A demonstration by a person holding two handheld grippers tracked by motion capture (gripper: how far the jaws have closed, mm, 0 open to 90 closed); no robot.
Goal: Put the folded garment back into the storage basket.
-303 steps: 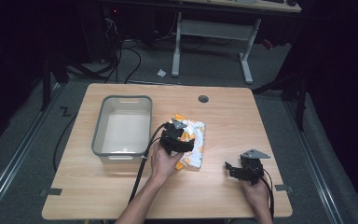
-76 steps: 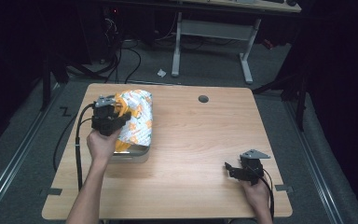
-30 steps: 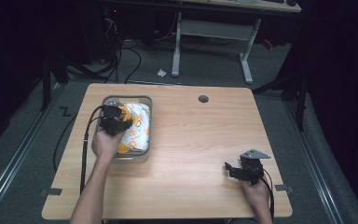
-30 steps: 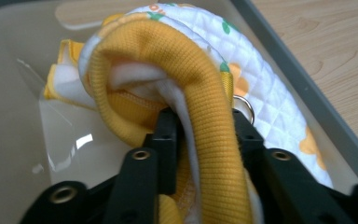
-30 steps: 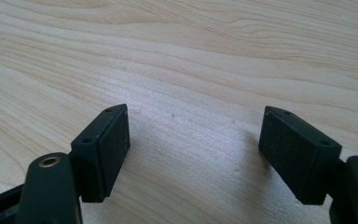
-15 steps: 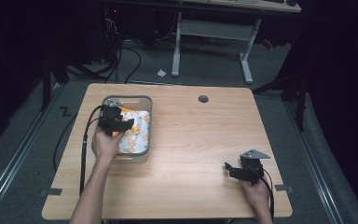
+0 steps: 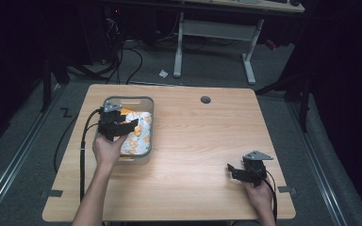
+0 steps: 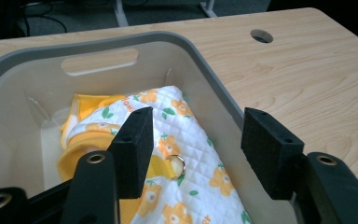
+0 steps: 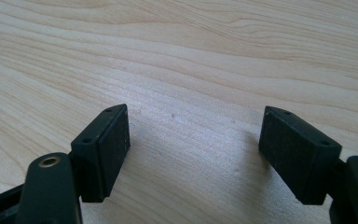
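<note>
Dark floor and cables surround our wooden counter (image 7: 193, 141). We have the flowered quilted cloth (image 8: 182, 154) lying inside the grey bin (image 8: 205, 84), so our left hand-held gripper (image 8: 196, 140) has just been opening; its jaws stand apart above the cloth, pressing nothing. We rest the right hand-held gripper (image 9: 193, 149) on bare wood, jaws apart and unneeded.
</note>
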